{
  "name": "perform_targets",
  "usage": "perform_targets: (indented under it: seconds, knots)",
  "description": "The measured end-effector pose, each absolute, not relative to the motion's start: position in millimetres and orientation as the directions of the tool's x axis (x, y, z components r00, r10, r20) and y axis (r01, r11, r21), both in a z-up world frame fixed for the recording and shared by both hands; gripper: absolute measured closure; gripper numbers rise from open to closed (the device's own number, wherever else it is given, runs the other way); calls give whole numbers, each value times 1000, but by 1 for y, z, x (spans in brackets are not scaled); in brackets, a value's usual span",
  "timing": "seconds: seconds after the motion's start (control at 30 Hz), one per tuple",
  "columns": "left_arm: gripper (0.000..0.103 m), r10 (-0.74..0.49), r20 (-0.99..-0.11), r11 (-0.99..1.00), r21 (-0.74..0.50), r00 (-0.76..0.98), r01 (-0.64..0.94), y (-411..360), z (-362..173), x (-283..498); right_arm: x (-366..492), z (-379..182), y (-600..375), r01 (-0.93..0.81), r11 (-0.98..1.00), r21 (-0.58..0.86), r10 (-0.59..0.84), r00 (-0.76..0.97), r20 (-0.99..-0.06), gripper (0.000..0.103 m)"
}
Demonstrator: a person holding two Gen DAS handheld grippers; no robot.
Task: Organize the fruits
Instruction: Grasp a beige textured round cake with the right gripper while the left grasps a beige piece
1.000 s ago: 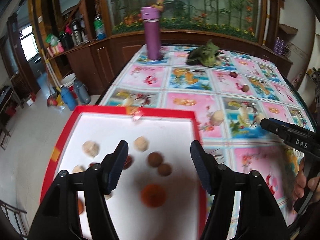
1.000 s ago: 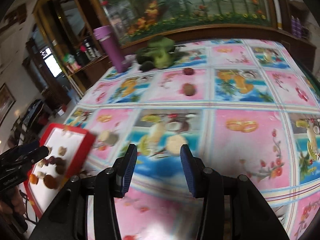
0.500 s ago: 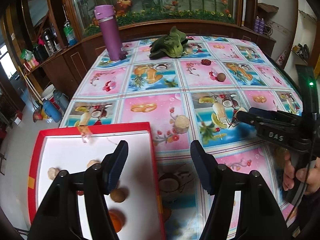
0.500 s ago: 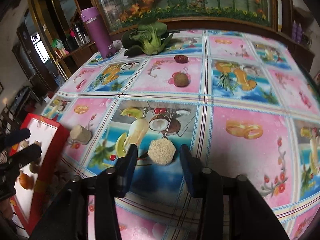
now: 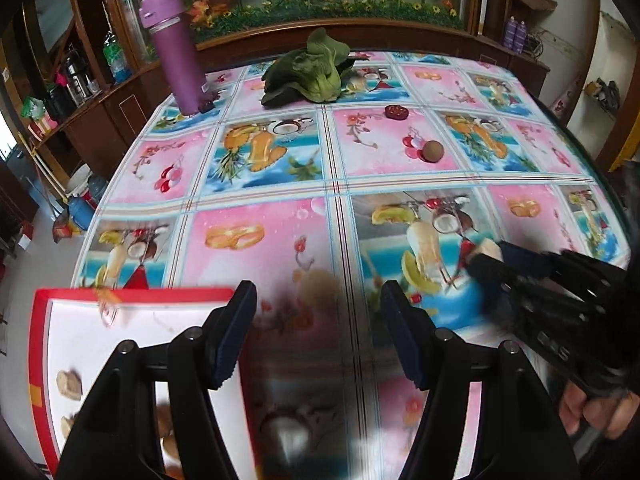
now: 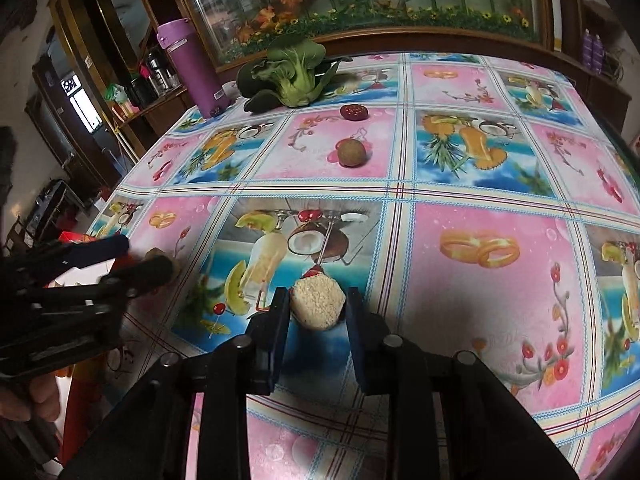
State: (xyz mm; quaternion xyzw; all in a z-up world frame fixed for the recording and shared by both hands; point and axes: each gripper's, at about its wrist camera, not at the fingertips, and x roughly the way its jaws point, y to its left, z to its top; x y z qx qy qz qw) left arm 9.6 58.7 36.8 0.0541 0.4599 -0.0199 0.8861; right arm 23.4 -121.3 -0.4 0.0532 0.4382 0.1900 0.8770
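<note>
Left wrist view: the left claw (image 5: pixel 318 334) is hovering wide apart, gripping nothing, over a blurred tan fruit (image 5: pixel 316 282) on the counter (image 5: pixel 256 184). The red-rimmed tray (image 5: pixel 40 320) at 8 o'clock is showing pale pieces inside. Lettering on the other tool is blurring beyond reading.

Right wrist view: the right claw (image 6: pixel 318 304) is sitting narrow around a rough beige fruit (image 6: pixel 318 306); whether its pads are touching cannot be told. A brown fruit (image 6: pixel 351 152) and a dark red fruit (image 6: pixel 353 112) are lying at 12 o'clock.

Red-rimmed white tray (image 5: pixel 132 294); purple bottle (image 5: pixel 176 52).
</note>
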Motion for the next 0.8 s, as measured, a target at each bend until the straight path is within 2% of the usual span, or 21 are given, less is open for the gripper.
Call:
perform_targets:
  seconds: [0.23,0.37,0.47,0.53,0.8]
  knots:
    - [38,21,-855,995,70,518,76,61,14,28,24,0,-121,-283,922,264,381,541,-750,76]
    - [57,-31,-870,998,4,492,69,64,6,29,24,-1,-122,-284,920,269,386,537,-750,76]
    - [64,-41,-867,997,-7,497,71,63,4,27,23,-1,-123,-289,916,280,396,529,-750,76]
    - [76,-47,-865,998,-17,500,65,63,5,26,23,0,-123,-291,913,287,403,524,-750,76]
    - [76,-84,-833,996,-48,547,79,53,19,-3,10,15,-134,-288,901,324,433,564,-703,76]
